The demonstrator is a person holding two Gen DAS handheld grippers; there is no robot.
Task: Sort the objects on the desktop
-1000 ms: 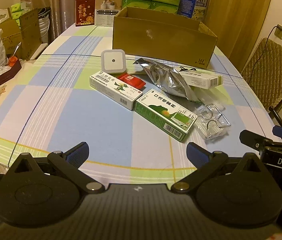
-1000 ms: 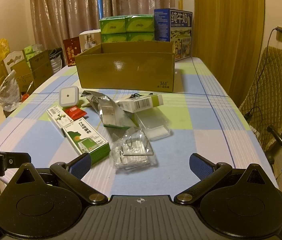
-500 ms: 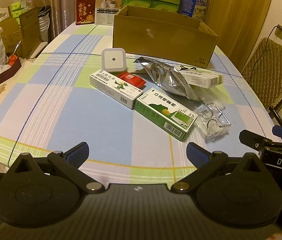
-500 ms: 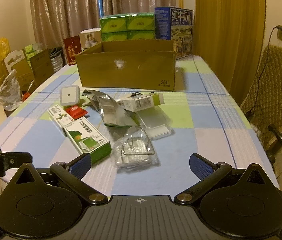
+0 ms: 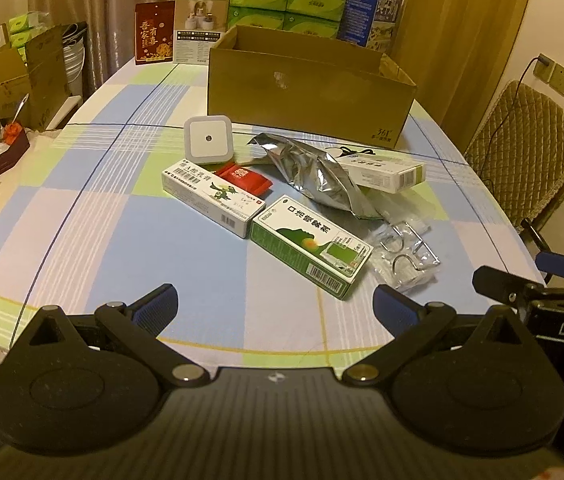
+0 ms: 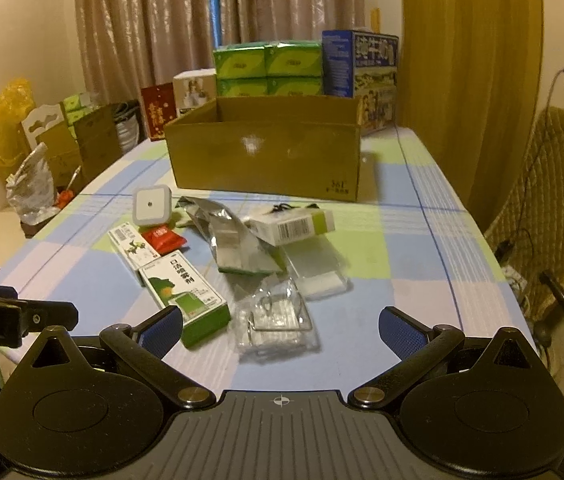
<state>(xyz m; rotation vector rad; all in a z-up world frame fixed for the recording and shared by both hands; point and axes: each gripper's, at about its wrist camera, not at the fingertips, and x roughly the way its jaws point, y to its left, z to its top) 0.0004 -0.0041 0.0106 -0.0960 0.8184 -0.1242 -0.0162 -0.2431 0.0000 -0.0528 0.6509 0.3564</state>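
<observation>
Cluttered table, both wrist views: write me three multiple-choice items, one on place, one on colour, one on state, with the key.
1. Where does the red sachet lie?
A. inside the cardboard box
B. between the white square night light and the white medicine box
C. on the chair

2. What colour are the sides of the spray box nearest the grippers?
A. green
B. red
C. black

3. How does the left gripper stand?
A. shut on the silver foil pouch
B. shut on nothing
C. open, holding nothing

Key: B, it sits on the tablecloth between those two; A, its side panels show green; C, its blue-padded fingers are spread wide with only tablecloth between them.
</observation>
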